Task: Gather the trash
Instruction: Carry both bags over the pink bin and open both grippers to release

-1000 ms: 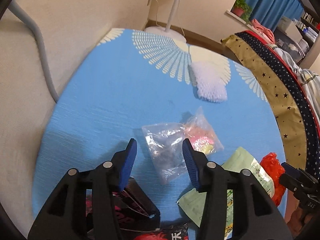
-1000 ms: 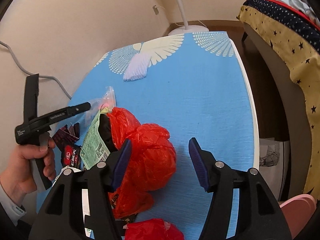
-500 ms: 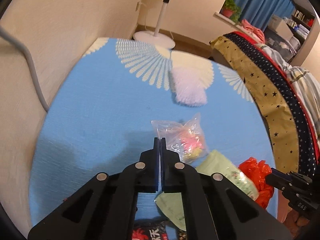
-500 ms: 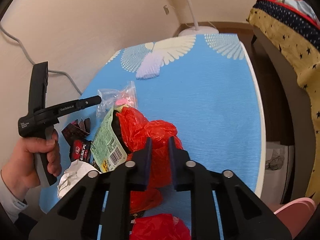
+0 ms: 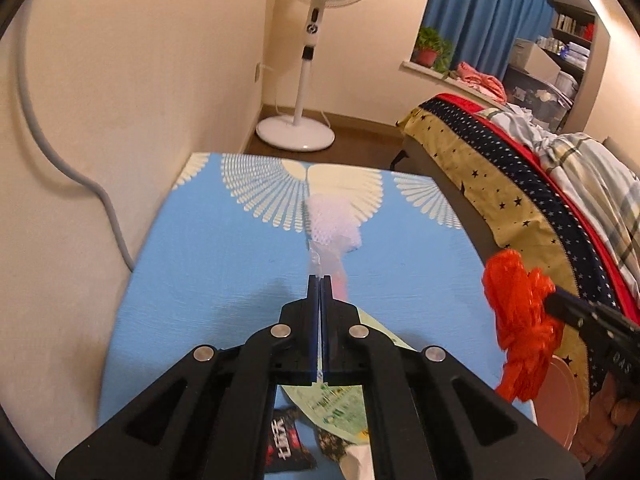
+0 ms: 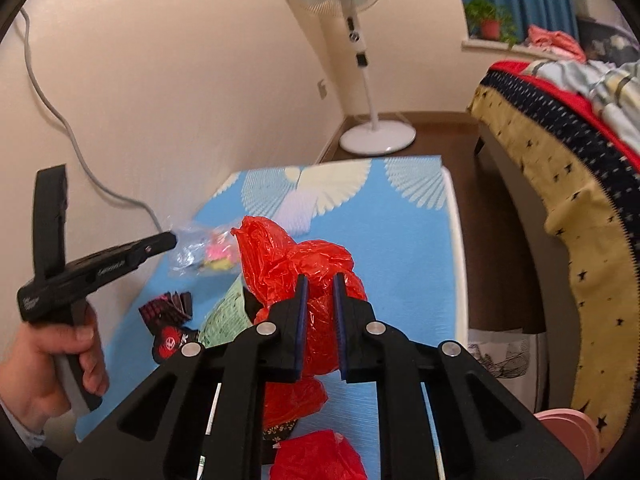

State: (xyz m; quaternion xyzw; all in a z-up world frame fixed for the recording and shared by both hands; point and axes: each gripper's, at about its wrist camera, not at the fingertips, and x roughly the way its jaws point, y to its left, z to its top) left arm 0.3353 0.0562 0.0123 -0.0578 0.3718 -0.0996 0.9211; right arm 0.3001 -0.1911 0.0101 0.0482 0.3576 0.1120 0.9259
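My left gripper [image 5: 320,278] is shut on a clear plastic bag [image 5: 326,258] with pink and yellow bits inside, held above the blue table; it also shows in the right wrist view [image 6: 202,250], hanging from the left gripper's tip [image 6: 170,238]. My right gripper [image 6: 319,278] is shut on a crumpled red plastic bag [image 6: 304,264], lifted off the table; the bag shows in the left wrist view [image 5: 520,320] too.
On the blue table [image 5: 200,260] lie a white foam net [image 5: 334,222], a green wrapper [image 5: 340,404], dark red snack wrappers [image 6: 170,320] and another red bag [image 6: 316,456]. A fan [image 5: 304,136] stands beyond, a bed [image 5: 520,184] to the right, and a pink bin [image 6: 568,428] at lower right.
Both grippers went from open to shut on their bags and have lifted them off the table; both views now sit higher and look more level.
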